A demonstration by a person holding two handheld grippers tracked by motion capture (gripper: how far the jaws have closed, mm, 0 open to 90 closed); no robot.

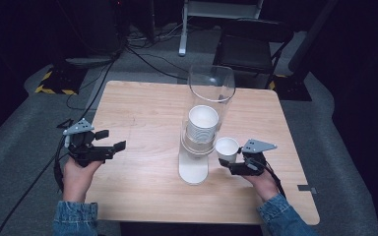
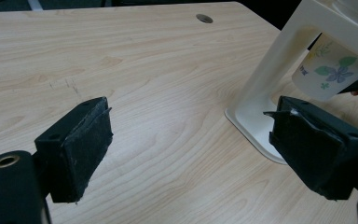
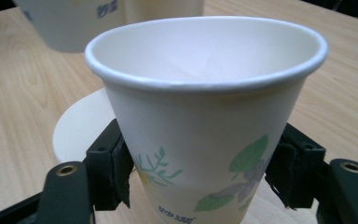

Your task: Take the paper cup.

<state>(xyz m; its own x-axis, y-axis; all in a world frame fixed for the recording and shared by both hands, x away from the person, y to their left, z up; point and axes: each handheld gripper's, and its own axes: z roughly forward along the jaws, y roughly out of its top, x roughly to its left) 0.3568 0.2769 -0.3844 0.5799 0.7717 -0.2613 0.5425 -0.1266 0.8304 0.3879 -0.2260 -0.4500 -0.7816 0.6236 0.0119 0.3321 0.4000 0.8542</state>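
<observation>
A white paper cup (image 1: 226, 148) with a green leaf print is upright between the jaws of my right gripper (image 1: 232, 165), which is shut on its lower wall; up close the cup (image 3: 205, 116) is empty. It hangs just right of a cup dispenser (image 1: 203, 123), a clear tube on a white stand holding a stack of cups (image 1: 202, 124). My left gripper (image 1: 111, 139) is open over the table's left edge, nothing between its pads (image 2: 81, 144). The dispenser's white base (image 2: 256, 121) and the held cup (image 2: 333, 70) show beyond it.
The wooden table (image 1: 142, 113) is bare left of the dispenser, with a small round hole (image 2: 204, 18) near its far edge. A black chair (image 1: 248, 46) stands behind the table, and cables (image 1: 142, 54) run over the grey floor.
</observation>
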